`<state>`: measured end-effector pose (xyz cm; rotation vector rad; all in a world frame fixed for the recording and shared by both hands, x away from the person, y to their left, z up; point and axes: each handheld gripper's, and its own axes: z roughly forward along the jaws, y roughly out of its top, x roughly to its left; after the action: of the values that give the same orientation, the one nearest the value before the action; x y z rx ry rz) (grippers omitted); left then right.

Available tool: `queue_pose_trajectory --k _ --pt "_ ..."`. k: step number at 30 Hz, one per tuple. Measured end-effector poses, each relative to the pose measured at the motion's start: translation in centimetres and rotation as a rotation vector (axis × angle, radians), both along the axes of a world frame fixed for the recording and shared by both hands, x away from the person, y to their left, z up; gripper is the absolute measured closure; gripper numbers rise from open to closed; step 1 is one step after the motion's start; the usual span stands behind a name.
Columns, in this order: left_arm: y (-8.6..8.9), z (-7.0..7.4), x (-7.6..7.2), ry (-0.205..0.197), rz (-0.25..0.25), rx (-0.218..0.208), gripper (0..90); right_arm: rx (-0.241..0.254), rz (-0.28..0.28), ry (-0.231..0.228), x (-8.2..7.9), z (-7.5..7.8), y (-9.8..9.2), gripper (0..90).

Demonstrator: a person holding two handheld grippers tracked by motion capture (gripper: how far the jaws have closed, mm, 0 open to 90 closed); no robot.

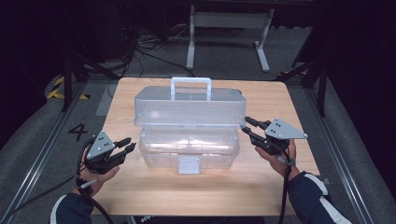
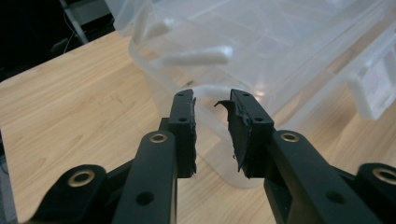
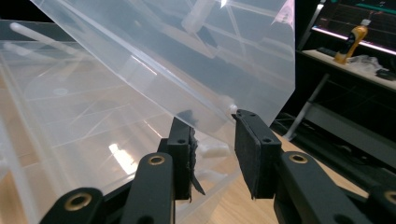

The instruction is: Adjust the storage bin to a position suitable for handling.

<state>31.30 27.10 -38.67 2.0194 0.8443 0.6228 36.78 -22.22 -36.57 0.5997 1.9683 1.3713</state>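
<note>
A clear plastic box stands on the wooden table [image 1: 154, 191], its lid [image 1: 189, 109] raised upright behind the base [image 1: 163, 149]. A handle [image 1: 190, 83] tops the lid, and a latch [image 1: 189, 164] hangs at the base's front. My left gripper [image 1: 127, 144] lies just left of the base, open, with nothing between its pads; in the left gripper view [image 2: 212, 100] the base's rounded corner [image 2: 233, 154] lies just beyond the jaws. My right gripper [image 1: 245, 125] is at the lid's lower right corner. Its jaws stand apart [image 3: 212, 116] around that corner [image 3: 229, 105] without pressing on it.
A white metal stand [image 1: 229, 32] and cables lie on the floor behind the table. Dark frame legs stand at both sides. In the right gripper view a shelf holds a yellow bottle [image 3: 351, 42]. Bare wood lies in front of the box.
</note>
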Motion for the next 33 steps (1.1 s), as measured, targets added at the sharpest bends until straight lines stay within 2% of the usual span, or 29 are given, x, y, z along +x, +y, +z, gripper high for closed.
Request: queue_pose_trajectory --k 5,6,7,8,9,10,12,13,14,15,16,18,20,23,24,25,29,31,33 --pt "1.0 -0.9 -0.8 0.026 0.01 0.01 67.4 0.008 -0.013 -0.027 -0.1 0.4 0.4 68.7" --pt "1.5 -1.7 -1.0 0.058 0.024 0.006 66.5 0.004 -0.029 -0.046 -0.1 0.4 0.7 68.6" --pt "1.5 -1.7 -1.0 0.058 0.024 0.006 66.0 0.007 -0.031 -0.05 -0.1 0.4 0.8 68.6" --pt "2.0 -2.6 -1.0 0.084 0.03 0.018 65.4 0.016 -0.037 -0.05 0.0 0.5 0.8 68.9" --pt "2.0 -2.6 -1.0 0.084 0.03 0.018 65.3 0.016 -0.037 -0.05 0.0 0.5 0.8 68.9" --pt "2.1 -3.2 -0.9 0.105 0.029 0.015 65.3 0.02 -0.041 -0.054 0.1 0.5 0.8 69.0" --pt "2.3 -4.1 -0.9 0.133 0.018 0.028 63.5 0.033 -0.054 -0.062 0.3 0.6 0.9 68.9" --pt "2.3 -4.8 -0.9 0.152 0.007 0.051 62.0 0.042 -0.07 -0.073 0.5 0.7 1.1 68.6" --pt "2.3 -4.8 -0.9 0.152 0.007 0.051 61.7 0.042 -0.07 -0.073 0.5 0.7 1.1 68.6" --pt "2.3 -5.2 -0.9 0.168 0.002 0.072 61.7 0.044 -0.076 -0.076 0.6 0.7 1.2 68.2" --pt "2.3 -5.6 -0.8 0.17 -0.007 0.075 61.0 0.052 -0.086 -0.077 0.7 0.7 1.4 67.8" --pt "2.2 -6.4 -1.0 0.206 -0.027 0.077 58.9 0.065 -0.104 -0.084 1.1 0.8 1.5 67.6" --pt "2.2 -6.5 -1.0 0.204 -0.031 0.086 58.0 0.07 -0.107 -0.083 1.2 0.9 1.6 67.9" --pt "2.3 -7.1 -1.0 0.223 -0.035 0.093 53.8 0.087 -0.122 -0.085 1.7 1.1 1.8 67.3" --pt "2.2 -7.4 -1.0 0.244 -0.032 0.077 51.8 0.092 -0.124 -0.08 1.9 1.2 1.9 65.7" --pt "2.3 -7.6 -0.9 0.248 -0.043 0.093 51.8 0.092 -0.124 -0.08 1.9 1.2 1.9 65.7" --pt "2.2 -8.6 -0.9 0.288 -0.043 0.07 43.7 0.082 -0.135 -0.067 2.8 1.0 2.1 64.3" --pt "2.2 -8.7 -0.8 0.283 -0.043 0.077 40.2 0.087 -0.137 -0.068 2.9 1.0 2.1 64.6" --pt "2.3 -8.9 -0.7 0.296 -0.035 0.067 39.1 0.092 -0.142 -0.063 3.2 1.1 2.1 65.2"
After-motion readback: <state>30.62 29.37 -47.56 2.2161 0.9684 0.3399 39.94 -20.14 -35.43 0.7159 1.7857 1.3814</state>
